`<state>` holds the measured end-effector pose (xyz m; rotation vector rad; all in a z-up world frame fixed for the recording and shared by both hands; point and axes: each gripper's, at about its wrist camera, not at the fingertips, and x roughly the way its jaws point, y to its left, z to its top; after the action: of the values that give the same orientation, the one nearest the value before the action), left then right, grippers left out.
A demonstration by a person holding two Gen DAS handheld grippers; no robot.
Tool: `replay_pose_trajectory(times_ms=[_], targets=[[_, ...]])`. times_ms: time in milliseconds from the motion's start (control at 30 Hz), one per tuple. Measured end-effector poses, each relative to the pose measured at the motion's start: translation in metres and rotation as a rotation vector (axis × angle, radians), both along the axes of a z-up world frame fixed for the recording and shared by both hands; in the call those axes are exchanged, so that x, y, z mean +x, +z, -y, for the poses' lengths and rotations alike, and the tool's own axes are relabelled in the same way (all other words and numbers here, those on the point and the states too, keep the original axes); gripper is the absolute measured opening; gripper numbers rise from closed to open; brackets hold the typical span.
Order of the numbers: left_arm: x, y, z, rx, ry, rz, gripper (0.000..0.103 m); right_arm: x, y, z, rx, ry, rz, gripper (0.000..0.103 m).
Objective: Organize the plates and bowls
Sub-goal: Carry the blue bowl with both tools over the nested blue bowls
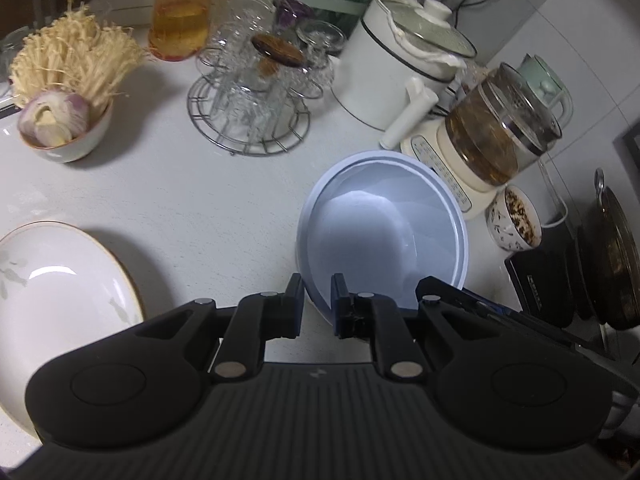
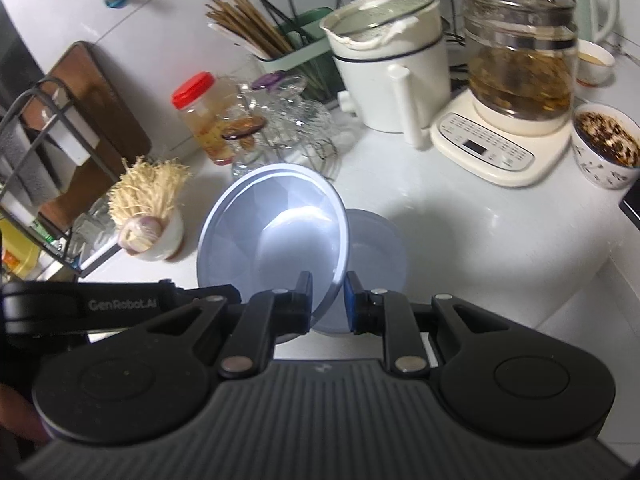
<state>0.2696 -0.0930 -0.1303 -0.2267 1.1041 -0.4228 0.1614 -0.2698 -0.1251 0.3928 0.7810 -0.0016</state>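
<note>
In the left wrist view my left gripper [image 1: 318, 304] is shut on the near rim of a pale blue bowl [image 1: 384, 224], tilted above the white counter. My right gripper shows at that bowl's right edge as a black arm [image 1: 452, 296]. In the right wrist view my right gripper [image 2: 328, 300] is shut on the rim of the same tilted blue bowl [image 2: 272, 228]. A second blue bowl [image 2: 376, 240] sits on the counter just behind and below it. A white gold-rimmed plate [image 1: 60, 280] lies at the left. My left gripper's arm [image 2: 120, 304] enters from the left.
A white bowl of enoki and onion [image 1: 64, 120], a glass rack [image 1: 248, 112], a red-capped jar [image 1: 180, 12], a white pot [image 1: 400, 68], a glass kettle on its base [image 1: 492, 136], a patterned bowl [image 1: 514, 220] and a dark pan [image 1: 612, 256] crowd the counter.
</note>
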Motion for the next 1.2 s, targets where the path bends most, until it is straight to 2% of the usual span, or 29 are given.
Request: replay_pose_trajectory(times_ms=[533,967,1033,1100,1133,1167,1200], targets=[[0.043,-0.032,0.036,0.018,-0.095,-0.063,0.015,0.025,-0.033,0.023,0.005,-0.103,-0.079,0.02],[0.049,-0.031,0.029,0.018,-0.05,-0.085,0.015,0.032,-0.035,0.028,0.043,-0.097,-0.079,0.02],[0.049,-0.031,0.026,0.022,-0.033,-0.088,0.031,0.032,-0.033,0.03,0.053,-0.098,-0.074,0.021],[0.049,-0.029,0.021,0.023,-0.017,-0.081,0.042,0.032,-0.03,0.031,0.049,-0.102,-0.067,0.021],[0.048,-0.028,0.019,0.024,-0.01,-0.074,0.044,0.032,-0.029,0.032,0.046,-0.107,-0.066,0.023],[0.048,-0.026,0.017,0.022,-0.005,-0.068,0.045,0.032,-0.028,0.034,0.045,-0.113,-0.064,0.033],[0.048,-0.026,0.015,0.021,-0.002,-0.063,0.048,0.031,-0.027,0.036,0.049,-0.118,-0.054,0.048]])
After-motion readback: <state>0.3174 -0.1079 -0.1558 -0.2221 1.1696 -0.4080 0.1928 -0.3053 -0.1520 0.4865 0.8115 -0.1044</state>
